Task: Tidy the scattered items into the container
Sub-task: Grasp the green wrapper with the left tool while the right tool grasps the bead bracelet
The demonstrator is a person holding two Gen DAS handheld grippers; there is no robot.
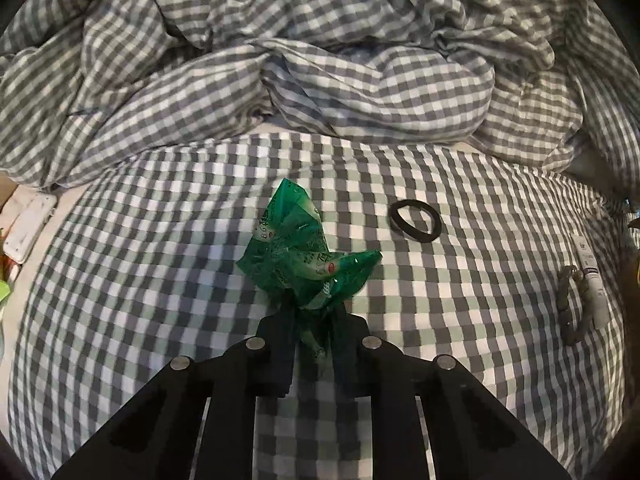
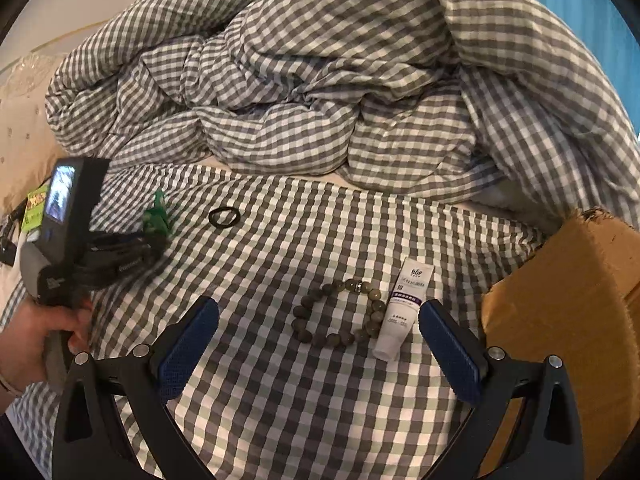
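Observation:
My left gripper [image 1: 312, 312] is shut on a crumpled green wrapper [image 1: 304, 252], which sticks up from between its black fingers above the checked bedsheet. The right wrist view shows that gripper [image 2: 154, 236] at the left with the green wrapper [image 2: 157, 216] at its tip. My right gripper [image 2: 318, 320] stands open over the sheet, its blue pads [image 2: 188, 344] wide apart. Between them lie a bead bracelet [image 2: 338, 312] and a small white tube [image 2: 404, 308], untouched. A black hair tie [image 2: 224, 217] lies farther off, right of the wrapper [image 1: 415, 220]. A cardboard box [image 2: 568, 300] stands at the right.
A bunched checked duvet [image 2: 320, 92] fills the far side of the bed. A person's hand [image 2: 36, 336] holds the left gripper's handle. White and green packets [image 1: 28, 224] lie off the bed's left edge. The bracelet [image 1: 570, 304] and tube [image 1: 592, 276] sit at the far right.

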